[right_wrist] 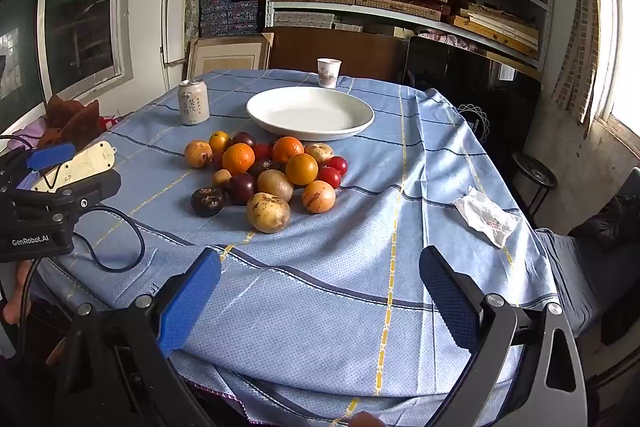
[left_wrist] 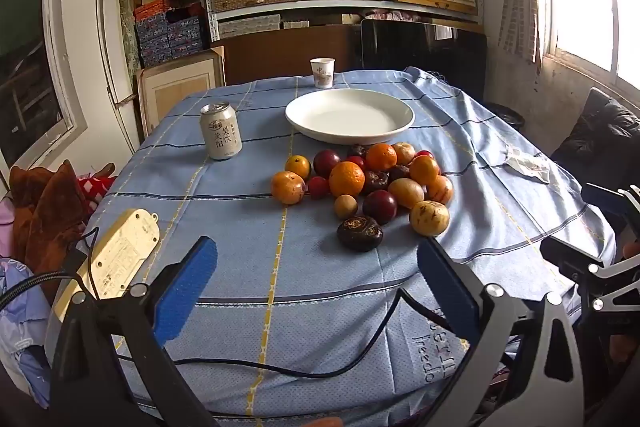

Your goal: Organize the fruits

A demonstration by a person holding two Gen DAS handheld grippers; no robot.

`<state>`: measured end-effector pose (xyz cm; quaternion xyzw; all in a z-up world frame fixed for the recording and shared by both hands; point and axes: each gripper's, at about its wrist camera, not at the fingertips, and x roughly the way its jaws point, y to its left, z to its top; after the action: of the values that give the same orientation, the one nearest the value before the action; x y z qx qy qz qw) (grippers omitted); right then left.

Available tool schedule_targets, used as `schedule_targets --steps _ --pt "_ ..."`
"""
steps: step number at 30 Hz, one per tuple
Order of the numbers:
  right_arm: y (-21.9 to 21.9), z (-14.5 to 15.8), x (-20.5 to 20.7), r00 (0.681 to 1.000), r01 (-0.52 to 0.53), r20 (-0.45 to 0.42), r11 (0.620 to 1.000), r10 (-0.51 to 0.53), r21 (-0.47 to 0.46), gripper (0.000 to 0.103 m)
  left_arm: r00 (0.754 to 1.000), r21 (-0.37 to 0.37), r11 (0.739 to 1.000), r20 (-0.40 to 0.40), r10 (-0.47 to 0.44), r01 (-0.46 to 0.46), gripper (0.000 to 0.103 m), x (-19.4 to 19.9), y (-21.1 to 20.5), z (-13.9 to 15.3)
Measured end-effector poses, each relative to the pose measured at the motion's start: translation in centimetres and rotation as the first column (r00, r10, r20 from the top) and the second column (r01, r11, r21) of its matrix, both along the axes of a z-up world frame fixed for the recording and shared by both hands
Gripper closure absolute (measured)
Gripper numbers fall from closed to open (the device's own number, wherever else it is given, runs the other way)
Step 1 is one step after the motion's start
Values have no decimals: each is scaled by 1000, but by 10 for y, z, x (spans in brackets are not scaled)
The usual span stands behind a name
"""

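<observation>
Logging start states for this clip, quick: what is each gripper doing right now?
Left gripper: open, fingers wide apart, holding nothing.
Right gripper: open, fingers wide apart, holding nothing.

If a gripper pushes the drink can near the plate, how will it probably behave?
The drink can stands upright, taller than wide, so a high push would likely tip it. Its smooth metal wall may slip between the pads. The tab looks lifted, so it may be open, light and apt to spill. It stands apart from the white plate, on the blue cloth, which could bunch.
</observation>
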<state>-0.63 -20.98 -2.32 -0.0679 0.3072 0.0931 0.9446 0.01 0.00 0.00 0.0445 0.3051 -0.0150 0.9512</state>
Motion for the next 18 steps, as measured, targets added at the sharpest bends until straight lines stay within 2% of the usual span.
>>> schedule_targets --steps 18 --pt "1 -2 2 1000 0 -9 1000 0 -5 3 1000 2 1000 -3 -2 2 5 3 -10 -4"
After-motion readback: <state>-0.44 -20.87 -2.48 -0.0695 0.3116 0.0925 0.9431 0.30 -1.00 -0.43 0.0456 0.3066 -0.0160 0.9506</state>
